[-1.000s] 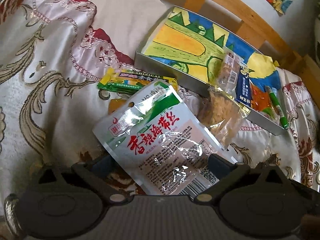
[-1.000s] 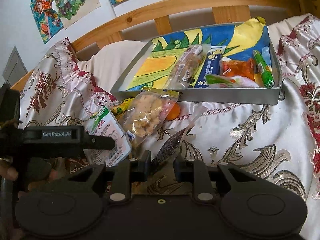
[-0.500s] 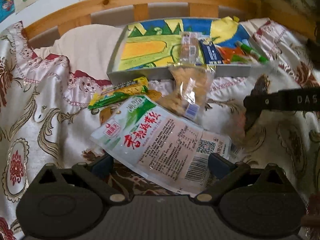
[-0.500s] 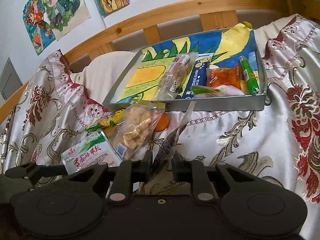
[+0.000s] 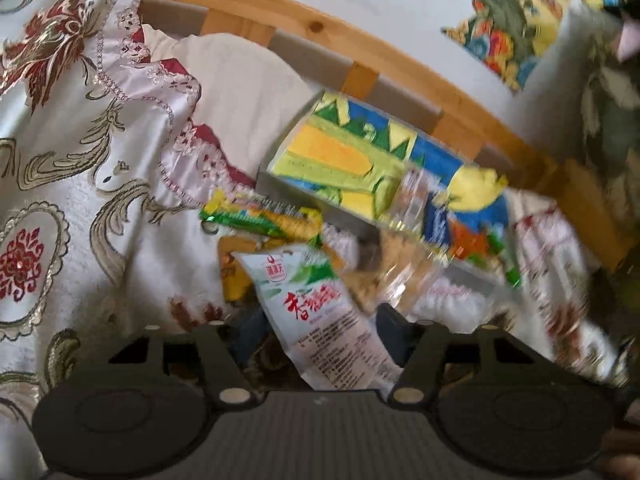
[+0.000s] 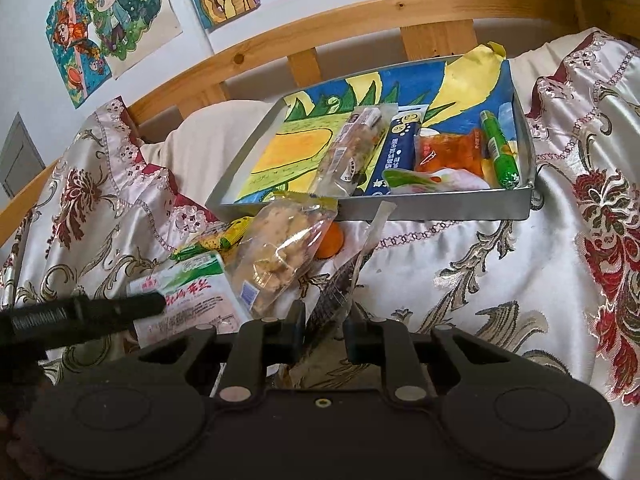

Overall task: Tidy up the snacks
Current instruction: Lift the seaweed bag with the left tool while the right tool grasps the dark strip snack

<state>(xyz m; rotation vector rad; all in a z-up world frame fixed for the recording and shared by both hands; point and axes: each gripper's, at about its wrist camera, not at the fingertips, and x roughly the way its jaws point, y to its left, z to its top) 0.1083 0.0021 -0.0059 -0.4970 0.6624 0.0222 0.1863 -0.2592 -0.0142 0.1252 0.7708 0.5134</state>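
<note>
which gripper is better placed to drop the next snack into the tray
Right. The right gripper is shut on the clear fish packet, with an unblocked path to the metal tray. The left gripper only straddles the seaweed pouch, jaws open.

Left hand-held gripper [image 5: 320, 330] over white snack pouch [image 5: 320, 312], lower centre.
Fingers spread either side of pouch; blurred metal tray [image 5: 296, 188] with snacks centre-right, embroidered bed cover [image 5: 80, 160] left.

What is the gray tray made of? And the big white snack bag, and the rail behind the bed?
The tray looks like thin metal: dull gray, flat walls, soft sheen. The white snack bag seems to be glossy plastic film; it crinkles and catches light. The rail is pale wood, with visible knots and grain.
</note>
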